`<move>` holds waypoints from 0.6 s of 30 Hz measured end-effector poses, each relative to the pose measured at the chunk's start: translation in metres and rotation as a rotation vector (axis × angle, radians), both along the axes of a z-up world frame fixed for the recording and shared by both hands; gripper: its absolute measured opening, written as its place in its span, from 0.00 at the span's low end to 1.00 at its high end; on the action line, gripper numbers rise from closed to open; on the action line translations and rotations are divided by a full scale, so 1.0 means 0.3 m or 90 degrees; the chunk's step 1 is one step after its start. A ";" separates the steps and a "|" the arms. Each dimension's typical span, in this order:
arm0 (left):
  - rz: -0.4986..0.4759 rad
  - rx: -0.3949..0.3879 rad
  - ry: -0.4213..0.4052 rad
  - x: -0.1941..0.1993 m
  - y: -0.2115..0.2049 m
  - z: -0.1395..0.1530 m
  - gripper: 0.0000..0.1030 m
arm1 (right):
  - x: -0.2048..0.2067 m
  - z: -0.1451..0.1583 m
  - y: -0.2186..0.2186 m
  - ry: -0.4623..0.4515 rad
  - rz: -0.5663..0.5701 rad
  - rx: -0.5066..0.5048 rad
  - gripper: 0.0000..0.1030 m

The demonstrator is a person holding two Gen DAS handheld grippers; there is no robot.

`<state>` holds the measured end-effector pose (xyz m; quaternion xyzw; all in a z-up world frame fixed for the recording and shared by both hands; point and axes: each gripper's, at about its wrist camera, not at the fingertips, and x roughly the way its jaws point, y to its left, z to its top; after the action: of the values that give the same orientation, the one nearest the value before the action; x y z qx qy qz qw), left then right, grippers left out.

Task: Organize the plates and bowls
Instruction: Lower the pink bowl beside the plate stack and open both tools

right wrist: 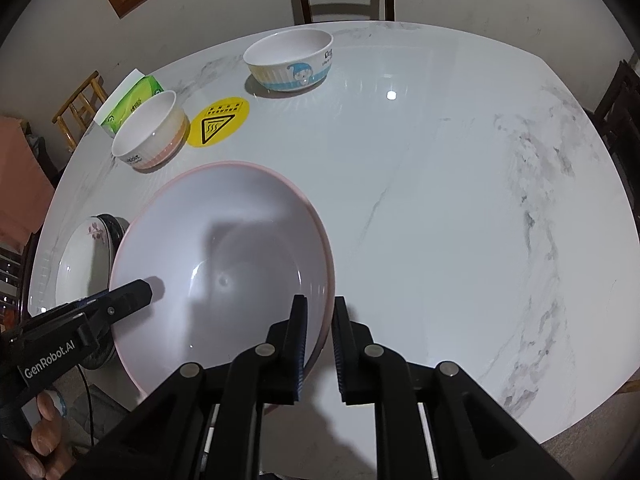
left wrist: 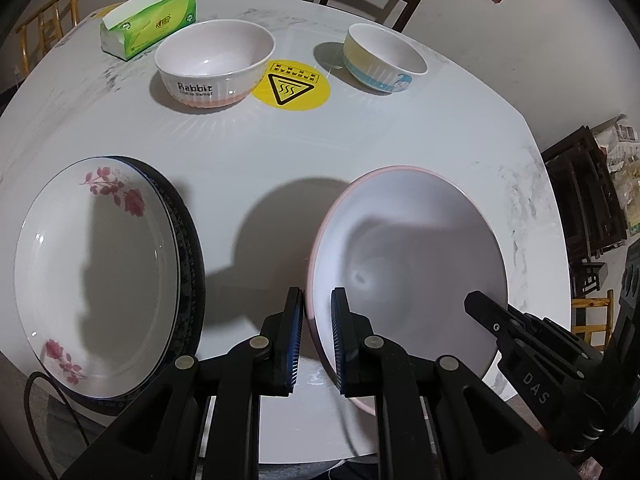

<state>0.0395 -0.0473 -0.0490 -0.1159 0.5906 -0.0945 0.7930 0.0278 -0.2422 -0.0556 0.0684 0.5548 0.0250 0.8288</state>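
Left wrist view | left gripper [left wrist: 316, 312] clamped on pink bowl [left wrist: 408, 264] left rim | right gripper [right wrist: 320, 320] clamped on right rim | flowered plate stack [left wrist: 100, 276] lies just left, nearer left hand

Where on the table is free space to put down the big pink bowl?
Free: the wide marble stretch right of the pink bowl, and the strip between it and the flowered plate. Crowded: the far side, with Rabbit bowl, tissue pack, cartoon bowl.
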 end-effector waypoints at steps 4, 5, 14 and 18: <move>0.003 0.006 -0.002 -0.001 0.004 -0.002 0.11 | -0.005 -0.002 0.006 0.000 0.003 0.006 0.14; 0.003 0.006 -0.002 -0.002 0.004 -0.002 0.11 | -0.005 -0.001 0.007 -0.001 0.004 0.005 0.14; 0.001 0.003 -0.008 0.002 0.013 -0.006 0.11 | -0.010 0.002 0.014 -0.006 0.010 0.001 0.15; 0.003 0.012 -0.014 0.001 0.016 -0.004 0.12 | -0.017 0.023 0.028 -0.028 0.016 -0.019 0.21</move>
<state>0.0398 -0.0425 -0.0501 -0.1090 0.5823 -0.0881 0.8008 0.0228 -0.2339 -0.0486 0.0485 0.5374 0.0288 0.8415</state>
